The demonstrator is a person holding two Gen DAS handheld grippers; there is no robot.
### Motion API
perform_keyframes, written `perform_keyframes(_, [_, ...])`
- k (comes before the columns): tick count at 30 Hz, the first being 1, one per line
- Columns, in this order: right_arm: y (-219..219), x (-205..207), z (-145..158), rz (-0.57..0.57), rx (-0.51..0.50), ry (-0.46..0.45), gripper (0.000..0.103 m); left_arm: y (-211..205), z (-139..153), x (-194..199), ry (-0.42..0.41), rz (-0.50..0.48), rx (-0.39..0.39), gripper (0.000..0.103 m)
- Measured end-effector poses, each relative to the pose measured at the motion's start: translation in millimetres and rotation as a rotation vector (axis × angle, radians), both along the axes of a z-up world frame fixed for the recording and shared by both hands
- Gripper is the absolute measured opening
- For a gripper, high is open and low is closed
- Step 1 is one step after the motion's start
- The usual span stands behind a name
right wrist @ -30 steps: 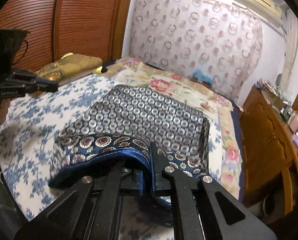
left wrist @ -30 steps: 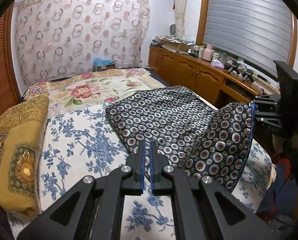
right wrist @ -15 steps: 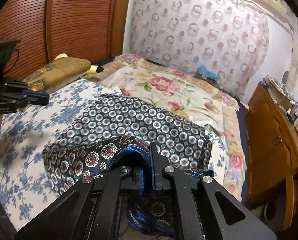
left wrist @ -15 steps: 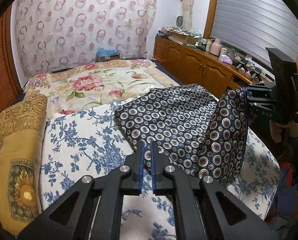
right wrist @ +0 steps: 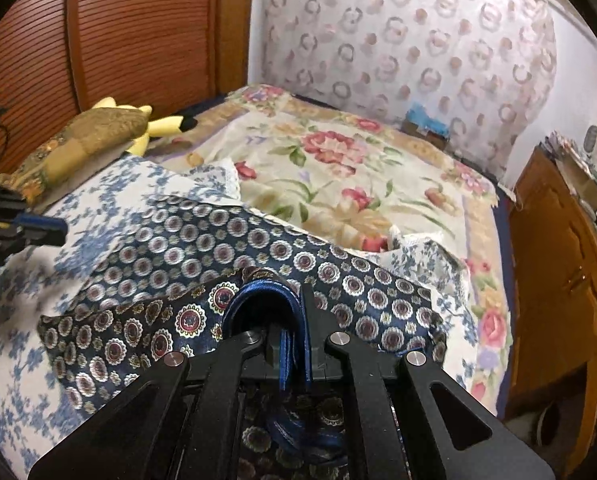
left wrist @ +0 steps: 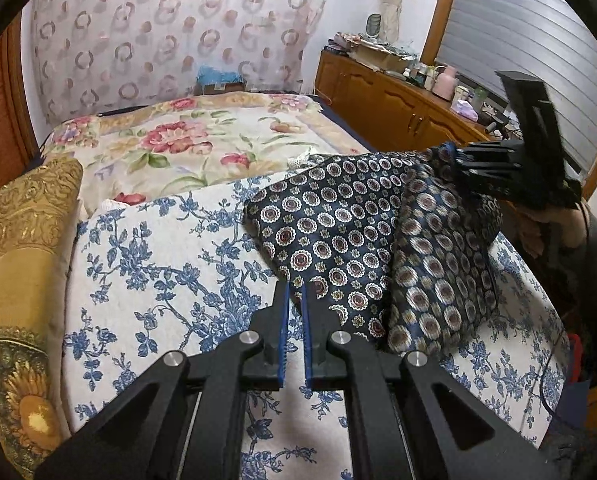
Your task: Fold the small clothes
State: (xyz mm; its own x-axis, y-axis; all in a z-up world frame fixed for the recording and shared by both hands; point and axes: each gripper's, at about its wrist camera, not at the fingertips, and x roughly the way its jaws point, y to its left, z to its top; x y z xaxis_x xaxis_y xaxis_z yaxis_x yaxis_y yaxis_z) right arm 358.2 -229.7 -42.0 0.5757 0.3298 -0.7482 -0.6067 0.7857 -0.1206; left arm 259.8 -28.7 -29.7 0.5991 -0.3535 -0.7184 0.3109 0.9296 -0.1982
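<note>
Two grippers: both mine, one working, one idle.
Bed [left wrist: 170,240]: the blue-flowered cover at its near end is my folding surface; I use it because it is flat and free of other things there.
Garment [left wrist: 338,236]: a small dark-blue piece with round medallions, lying toward the right edge of the bed, its right part raised and doubled over toward the middle.
Right gripper [right wrist: 294,344]: jaws pinched tight on the garment's blue-piped hem, which loops up between the fingers; I hold it there so the lifted flap follows my hand across.
Left gripper [left wrist: 294,320]: jaws nearly touching, nothing between them; it hangs at the garment's near corner, I judge to pin it.
Writing: a small woven label beside the hem, too blurred to read.
</note>
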Motion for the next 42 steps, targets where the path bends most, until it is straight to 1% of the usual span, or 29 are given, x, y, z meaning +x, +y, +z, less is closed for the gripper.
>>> perform_keyframes(1, [0, 5, -3, -0.010, 0.001, 0.006, 0.003, 0, -1, 0, 0.002, -0.002, -0.002, 0.003])
perform_keyframes(2, [0, 11, -6, -0.025, 0.000, 0.016, 0.007, 0, -2, 0, 0.003, -0.004, -0.005, 0.003])
perform_keyframes(3, [-1, 15, -7, -0.039, -0.004, 0.021, 0.017, 1, -3, 0, 0.004, -0.006, -0.010, 0.004])
perform_keyframes(4, [-2, 20, -9, -0.065, -0.007, 0.025, 0.023, 0, -4, -1, 0.007, -0.009, -0.016, 0.006])
perform_keyframes(5, [-4, 24, -9, -0.083, 0.000, 0.029, 0.036, 0, -4, -1, 0.010, -0.011, -0.017, 0.013])
perform_keyframes(6, [-8, 28, -9, -0.104, 0.018, 0.037, 0.045, 0, -4, -2, 0.013, -0.015, -0.020, 0.019])
perform_keyframes(7, [-14, 31, -7, -0.127, 0.044, 0.041, 0.047, -1, -4, -3, 0.014, -0.019, -0.022, 0.026])
perform_keyframes(8, [-17, 33, -6, -0.143, 0.056, 0.038, 0.048, -1, -4, -4, 0.014, -0.028, -0.024, 0.029])
perform_keyframes(9, [-23, 34, -2, -0.170, 0.065, 0.028, 0.049, -2, -5, -6, 0.016, -0.035, -0.024, 0.036])
perform_keyframes(11, [-31, 34, 4, -0.206, 0.070, 0.001, 0.049, -5, -6, -10, 0.020, -0.049, -0.019, 0.043])
perform_keyframes(14, [-43, 33, 10, -0.254, 0.080, -0.011, 0.050, -8, -8, -15, 0.028, -0.071, -0.007, 0.047])
perform_keyframes(16, [-52, 30, 13, -0.245, 0.102, 0.012, 0.051, -9, -11, -22, 0.034, -0.078, 0.001, 0.048])
perform_keyframes(19, [-63, 22, 16, -0.258, 0.087, 0.004, 0.051, -9, -18, -30, 0.050, -0.088, 0.018, 0.048])
perform_keyframes(22, [-77, 8, 18, -0.274, 0.097, -0.001, 0.052, -10, -22, -40, 0.062, -0.101, 0.028, 0.048])
perform_keyframes(25, [-90, -10, 15, -0.293, 0.097, -0.004, 0.053, -16, -24, -48, 0.058, -0.134, 0.040, 0.048])
perform_keyframes(28, [-98, -23, 7, -0.302, 0.090, 0.009, 0.053, -29, -22, -52, 0.028, -0.180, 0.075, 0.048])
perform_keyframes(31, [-104, -28, -1, -0.312, 0.078, 0.029, 0.053, -45, -21, -45, 0.028, -0.216, 0.088, 0.048])
perform_keyframes(35, [-110, -33, -5, -0.327, 0.091, 0.037, 0.053, -63, -21, -29, 0.018, -0.244, 0.143, 0.048])
perform_keyframes(38, [-111, -36, -5, -0.323, 0.091, 0.038, 0.053, -70, -16, -16, 0.003, -0.242, 0.152, 0.048])
perform_keyframes(42, [-110, -35, -7, -0.320, 0.088, 0.039, 0.053, -70, -2, -1, -0.044, -0.204, 0.135, 0.048])
